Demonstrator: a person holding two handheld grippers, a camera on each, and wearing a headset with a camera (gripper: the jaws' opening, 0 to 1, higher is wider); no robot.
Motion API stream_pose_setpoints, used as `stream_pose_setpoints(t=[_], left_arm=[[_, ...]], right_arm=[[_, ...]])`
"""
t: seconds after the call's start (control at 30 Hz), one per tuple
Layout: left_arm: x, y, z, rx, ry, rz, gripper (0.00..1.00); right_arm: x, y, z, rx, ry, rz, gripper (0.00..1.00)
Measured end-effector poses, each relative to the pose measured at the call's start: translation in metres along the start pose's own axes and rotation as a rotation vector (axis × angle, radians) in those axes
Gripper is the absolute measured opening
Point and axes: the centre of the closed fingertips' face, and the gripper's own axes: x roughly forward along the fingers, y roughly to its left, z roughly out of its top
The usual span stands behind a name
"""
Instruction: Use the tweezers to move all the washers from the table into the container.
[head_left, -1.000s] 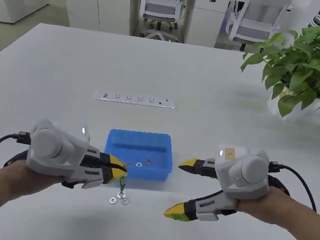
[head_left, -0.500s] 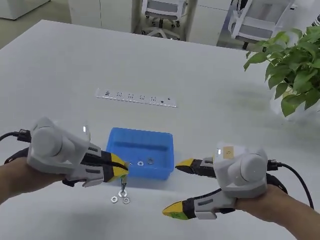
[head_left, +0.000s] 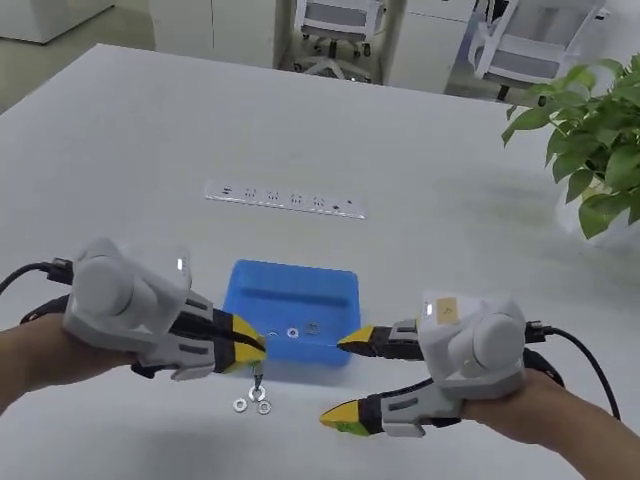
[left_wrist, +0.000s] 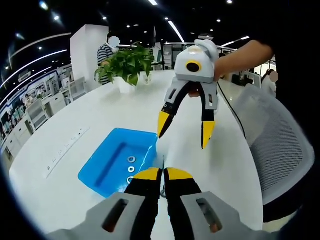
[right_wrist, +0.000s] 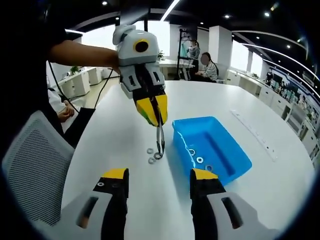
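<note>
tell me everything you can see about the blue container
The blue container is a shallow, open-topped rectangular tray with rounded corners, plastic by its look and evenly bright blue. It sits flat and upright on the white table, on the near side of a power strip. On its floor, near the front wall, lie three washers. Nothing grips it. The tweezers hang just outside its front wall, over loose washers on the table.

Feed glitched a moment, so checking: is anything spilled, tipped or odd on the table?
Nothing stands out. The blue container sits flat with three washers inside, three more washers lie on the table beside it, and the left hand-held gripper holds the tweezers tip-down over them. The right hand-held gripper is open.
</note>
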Motion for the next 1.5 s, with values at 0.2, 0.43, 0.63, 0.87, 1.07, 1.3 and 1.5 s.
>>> stream_pose_setpoints(t=[0.2,0.43,0.63,0.87,1.07,1.3,1.5], left_arm=[[-0.001,0.000,-0.001,0.015,0.015,-0.022,0.06],[-0.001,-0.001,-0.001,0.016,0.024,-0.040,0.06],[-0.001,-0.001,0.000,0.020,0.031,-0.055,0.06],[-0.001,-0.001,-0.001,0.021,0.034,-0.067,0.06],[-0.001,-0.001,-0.001,0.022,0.034,-0.076,0.06],[-0.001,0.000,0.000,0.022,0.036,-0.080,0.06],[-0.001,0.000,0.000,0.020,0.036,-0.081,0.06]], right_arm=[[0.011,-0.004,0.004,-0.027,-0.002,0.018,0.43],[0.026,-0.006,0.007,-0.050,0.005,0.040,0.39],[0.040,-0.003,0.009,-0.077,0.013,0.070,0.35],[0.054,-0.001,0.011,-0.099,0.019,0.096,0.30],[0.064,0.000,0.015,-0.109,0.015,0.108,0.26],[0.075,0.001,0.014,-0.129,0.026,0.127,0.22],[0.082,0.001,0.015,-0.129,0.026,0.137,0.19]])
